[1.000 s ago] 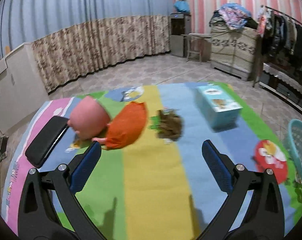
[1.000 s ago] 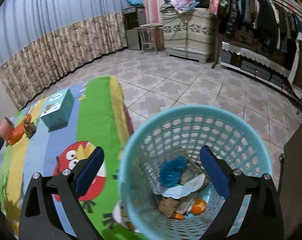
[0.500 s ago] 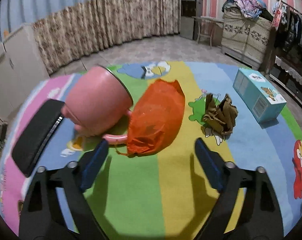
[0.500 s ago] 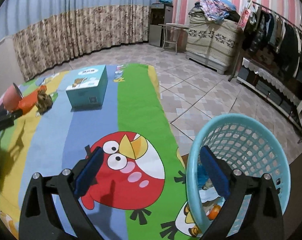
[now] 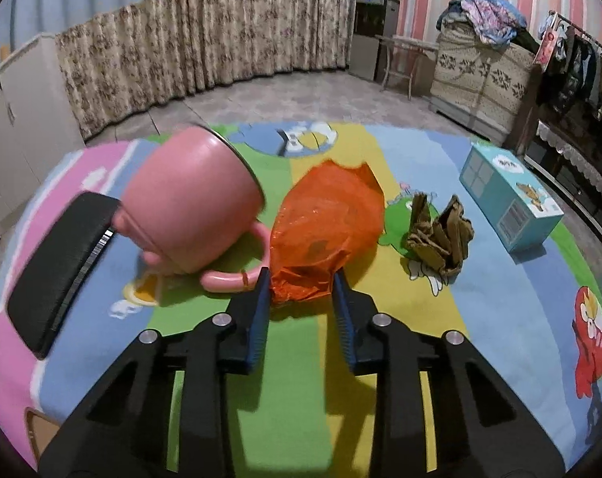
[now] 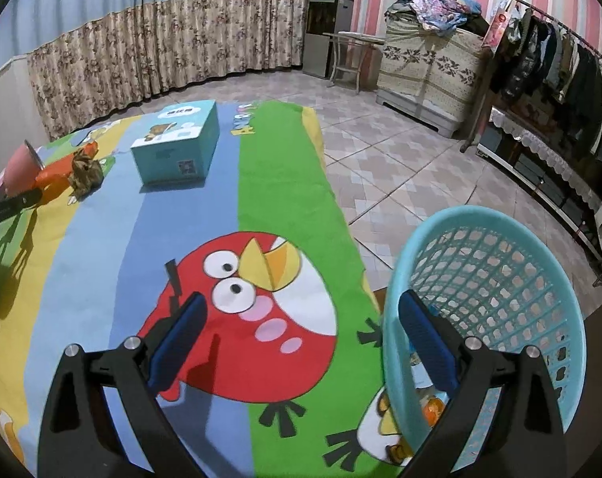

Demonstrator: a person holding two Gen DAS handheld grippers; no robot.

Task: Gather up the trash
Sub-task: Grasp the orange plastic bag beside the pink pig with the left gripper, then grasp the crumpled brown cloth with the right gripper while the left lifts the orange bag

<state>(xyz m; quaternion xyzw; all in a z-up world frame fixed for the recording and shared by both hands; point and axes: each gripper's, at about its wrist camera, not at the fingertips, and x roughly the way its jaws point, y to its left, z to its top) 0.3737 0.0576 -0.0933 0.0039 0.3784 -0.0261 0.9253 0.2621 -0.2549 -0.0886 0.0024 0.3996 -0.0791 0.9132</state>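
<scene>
Closing, left tool point(image 5: 299, 281) pinches orange bag point(image 5: 328, 223) btwn narrow jaws; right tool point(image 6: 301, 312) wide, empty.

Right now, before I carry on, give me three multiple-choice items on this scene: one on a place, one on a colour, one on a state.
1. Where does the crumpled brown paper wad lie?
A. between the orange plastic bag and the light blue cardboard box
B. inside the basket
C. on the black flat device

2. What colour is the tipped-over enamel mug?
A. green
B. pink
C. white

3. How does the left gripper stand?
A. wide open over bare mat
B. clamped on the mug handle
C. closing around the orange bag's near end

Answers: 1 A, the wad sits on the mat between bag and box. 2 B, its body and handle are pink. 3 C, the bag's bunched end lies between the narrowing blue pads.
</scene>
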